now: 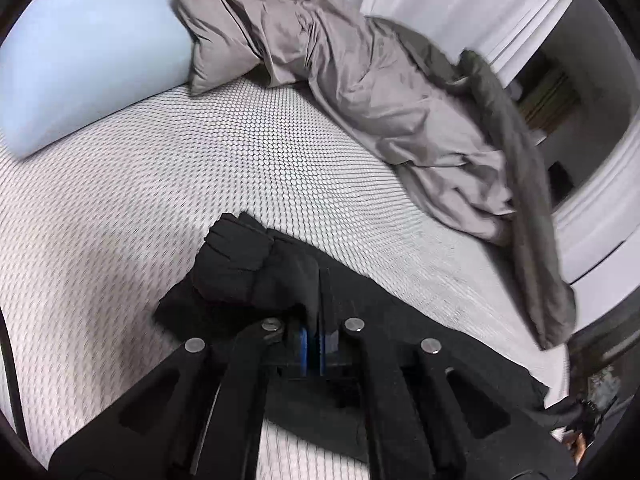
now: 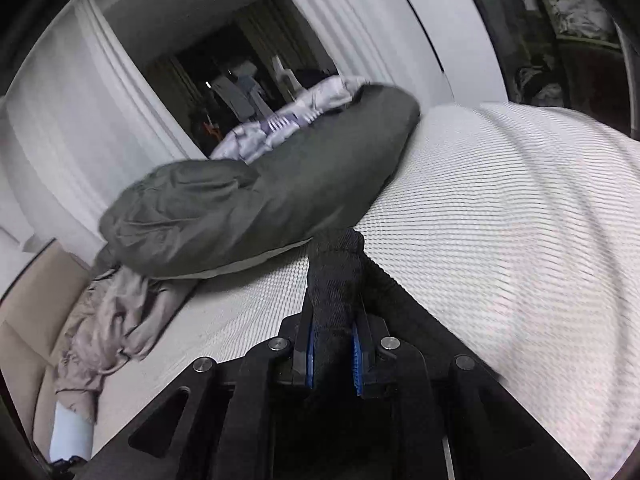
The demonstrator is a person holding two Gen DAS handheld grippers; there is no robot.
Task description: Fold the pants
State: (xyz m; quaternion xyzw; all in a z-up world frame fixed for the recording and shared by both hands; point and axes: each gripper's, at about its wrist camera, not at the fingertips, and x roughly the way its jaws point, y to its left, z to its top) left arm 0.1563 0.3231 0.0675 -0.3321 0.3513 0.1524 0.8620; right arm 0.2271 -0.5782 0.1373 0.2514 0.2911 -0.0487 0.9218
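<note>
Two tongs, one black pants

Black pants, bunched and partly lifted, draped over white textured bed, edges pinched.

A bed with a white dotted mattress cover fills the room. A pale blue pillow lies at its head beside a rumpled grey duvet. White panelled walls frame a dark doorway with clutter beyond.
</note>
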